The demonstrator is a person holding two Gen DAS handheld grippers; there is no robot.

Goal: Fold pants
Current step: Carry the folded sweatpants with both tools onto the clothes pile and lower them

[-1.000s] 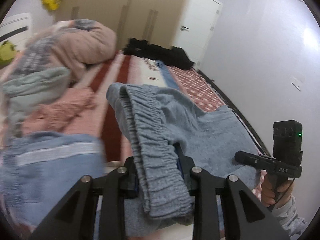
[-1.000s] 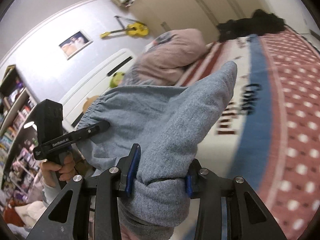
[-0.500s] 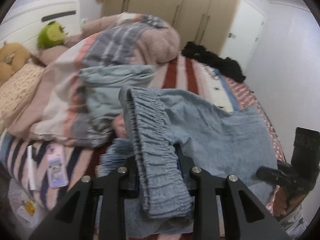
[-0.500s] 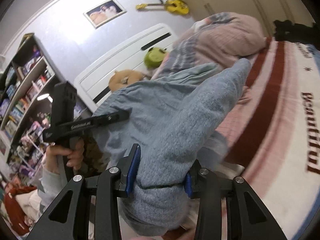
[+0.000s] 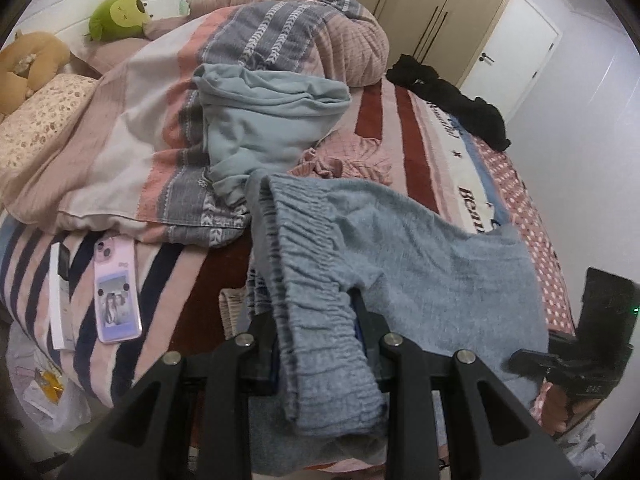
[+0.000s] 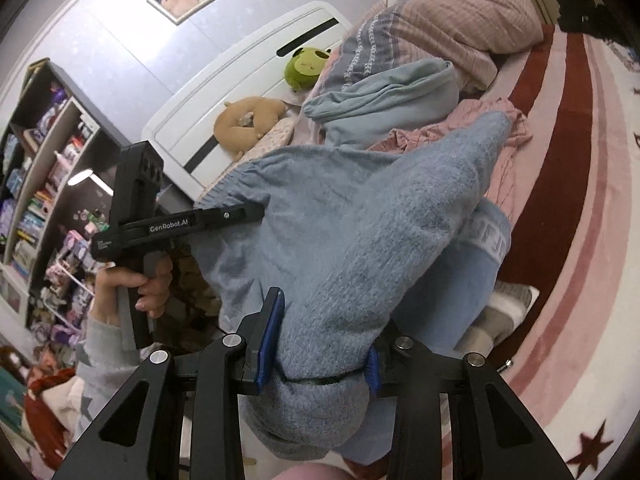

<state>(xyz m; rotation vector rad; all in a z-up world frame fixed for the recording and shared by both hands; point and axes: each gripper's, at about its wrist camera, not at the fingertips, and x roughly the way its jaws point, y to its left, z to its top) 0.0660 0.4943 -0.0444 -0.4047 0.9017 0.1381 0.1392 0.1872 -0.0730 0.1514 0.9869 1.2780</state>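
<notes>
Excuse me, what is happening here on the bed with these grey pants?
A person is folding grey knit pants over a bed, holding a gripper in each hand. The left gripper is clamped on the elastic waistband. The right gripper pinches a bunched fold of the same fabric. The pants hang stretched between the two grippers, not yet laid flat.

I see a bed (image 5: 404, 148) under a striped red, pink and white cover. On it lie a bunched striped blanket (image 5: 160, 120), a pale blue garment (image 5: 264, 120), a crumpled pink garment (image 5: 352, 160), a black heap (image 5: 452, 100) at the far end, a phone (image 5: 116, 288) with a white book (image 5: 58, 296) beside it, and two plush toys (image 5: 120, 12) by the headboard.
</notes>
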